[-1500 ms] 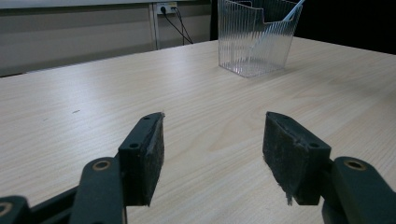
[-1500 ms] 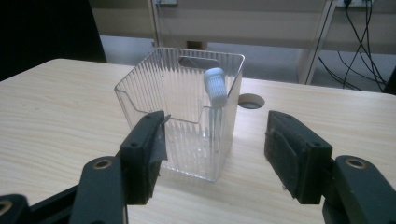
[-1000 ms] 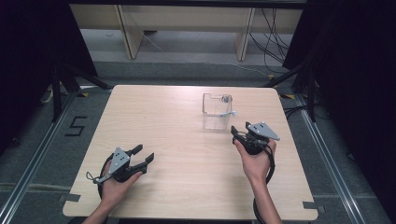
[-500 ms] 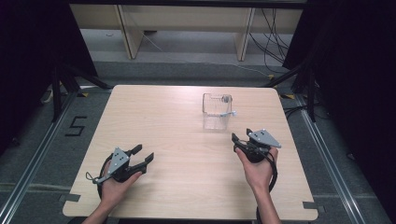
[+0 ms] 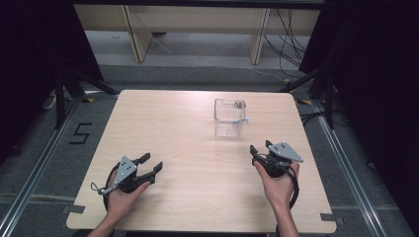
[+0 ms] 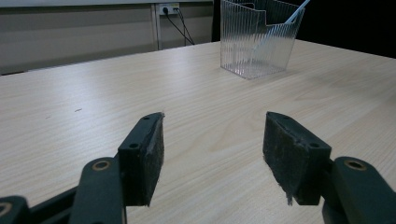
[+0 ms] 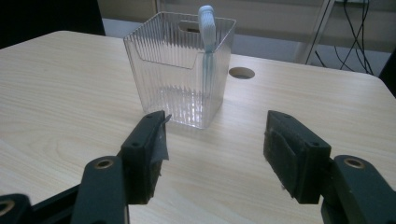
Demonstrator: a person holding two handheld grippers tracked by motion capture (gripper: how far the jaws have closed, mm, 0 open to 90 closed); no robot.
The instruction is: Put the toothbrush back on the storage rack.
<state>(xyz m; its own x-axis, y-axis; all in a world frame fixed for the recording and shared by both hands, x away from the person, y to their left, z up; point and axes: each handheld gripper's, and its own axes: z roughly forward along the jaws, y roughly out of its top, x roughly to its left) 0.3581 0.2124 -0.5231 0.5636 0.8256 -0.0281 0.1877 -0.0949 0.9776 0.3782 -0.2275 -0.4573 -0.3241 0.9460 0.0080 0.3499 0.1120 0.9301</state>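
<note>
A clear ribbed plastic box [image 5: 229, 117] stands toward the far side of a pale wooden table [image 5: 163, 128], a light blue toothbrush [image 7: 207, 32] leaning upright inside it. Near the front edge, the left gripper [image 5: 148, 166] and the right gripper [image 5: 260, 148] rest in a person's hands, well apart, each with its jaws spread and holding nothing.

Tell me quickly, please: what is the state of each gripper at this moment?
Left gripper: open, jaws apart, holding nothing.
Right gripper: open, jaws apart, holding nothing, aimed at the clear ribbed plastic box.
</note>
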